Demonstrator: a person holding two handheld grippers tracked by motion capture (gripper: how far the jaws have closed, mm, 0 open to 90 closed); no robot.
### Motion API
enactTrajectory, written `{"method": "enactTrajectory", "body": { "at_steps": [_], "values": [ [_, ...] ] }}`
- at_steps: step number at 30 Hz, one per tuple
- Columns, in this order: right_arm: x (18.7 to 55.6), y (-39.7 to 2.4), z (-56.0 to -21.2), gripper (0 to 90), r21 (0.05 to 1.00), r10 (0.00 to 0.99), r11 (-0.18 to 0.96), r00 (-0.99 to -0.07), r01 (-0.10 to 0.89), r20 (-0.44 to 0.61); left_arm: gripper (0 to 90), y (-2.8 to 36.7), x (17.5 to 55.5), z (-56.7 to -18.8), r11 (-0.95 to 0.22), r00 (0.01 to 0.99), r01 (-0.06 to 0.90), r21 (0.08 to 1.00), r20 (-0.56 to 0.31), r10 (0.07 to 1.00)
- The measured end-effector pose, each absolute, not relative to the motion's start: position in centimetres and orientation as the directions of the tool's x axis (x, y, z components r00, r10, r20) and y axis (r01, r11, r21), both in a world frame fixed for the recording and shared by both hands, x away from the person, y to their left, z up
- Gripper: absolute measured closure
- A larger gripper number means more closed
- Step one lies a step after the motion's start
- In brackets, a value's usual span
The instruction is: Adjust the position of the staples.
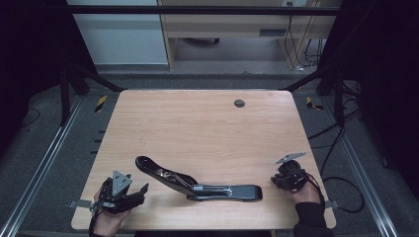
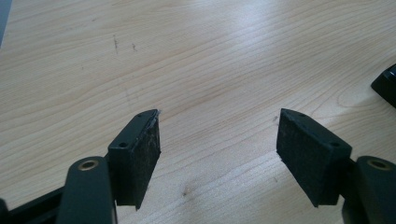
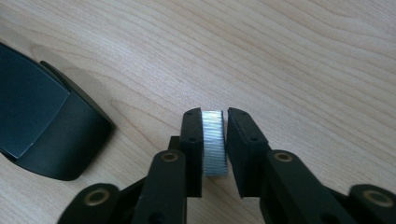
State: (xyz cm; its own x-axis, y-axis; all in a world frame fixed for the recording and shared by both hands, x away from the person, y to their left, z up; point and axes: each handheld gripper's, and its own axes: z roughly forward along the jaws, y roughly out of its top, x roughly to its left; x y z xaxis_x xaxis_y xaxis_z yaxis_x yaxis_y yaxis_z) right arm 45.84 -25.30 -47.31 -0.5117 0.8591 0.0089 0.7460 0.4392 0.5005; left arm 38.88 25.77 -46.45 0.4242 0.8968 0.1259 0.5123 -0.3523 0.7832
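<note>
1. The right tongs [image 3: 215, 140] stand narrow, jaws nearly together with a slim gap; nothing is visibly pinched, though one pad [image 3: 214, 142] shows pale and ribbed.
2. The left tongs [image 2: 217, 158] gape wide over bare wood.
3. The black stapler [image 1: 197, 181] lies open between them on the surface [image 1: 197, 123], near its front edge, touching neither; both gripper views cut it off.
</note>
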Motion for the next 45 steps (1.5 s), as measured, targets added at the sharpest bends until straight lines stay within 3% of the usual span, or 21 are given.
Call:
{"method": "enactTrajectory", "body": {
  "at_steps": [13, 32, 45],
  "values": [
    [45.7, -25.3, -46.6, 77.7, 0.523, 0.838, 0.454, -0.545, 0.721, 0.023, 29.7, 25.8, 38.9, -46.5, -0.352, 0.424, 0.516, 0.781, 0.125, 0.897],
    [45.2, -23.5, -44.0, 77.7, 0.635, 0.689, 0.553, -0.725, 0.54, 0.017, 29.6, 25.9, 39.0, -46.6, -0.348, 0.429, 0.52, 0.78, 0.114, 0.896],
    [44.9, -21.7, -42.0, 77.7, 0.673, 0.603, 0.58, -0.797, 0.459, 0.023, 29.6, 25.8, 39.1, -46.6, -0.35, 0.43, 0.524, 0.777, 0.114, 0.896]
  ]
}}
